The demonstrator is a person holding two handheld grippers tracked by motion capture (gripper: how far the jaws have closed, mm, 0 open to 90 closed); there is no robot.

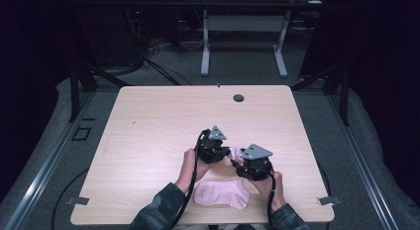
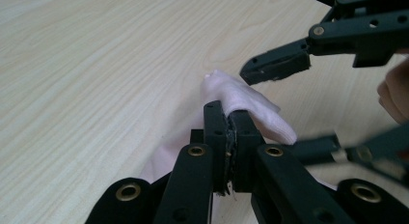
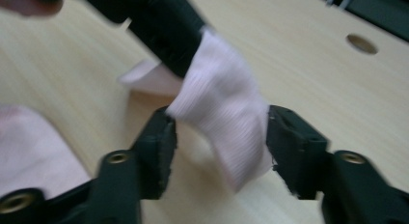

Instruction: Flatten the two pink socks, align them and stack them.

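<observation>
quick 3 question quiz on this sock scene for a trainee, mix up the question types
1. True or false: the left tongs are shut on the pink sock.
2. How do the right tongs stand around that sock? A) pads pressed flat on it B) open, with the sock between the jaws C) resting far away on the table
3. Fill in: a second pink sock lies flat near the table's ____ edge, between the person's forearms.

Key: 1 true; 2 B; 3 near (the person's side).
</observation>
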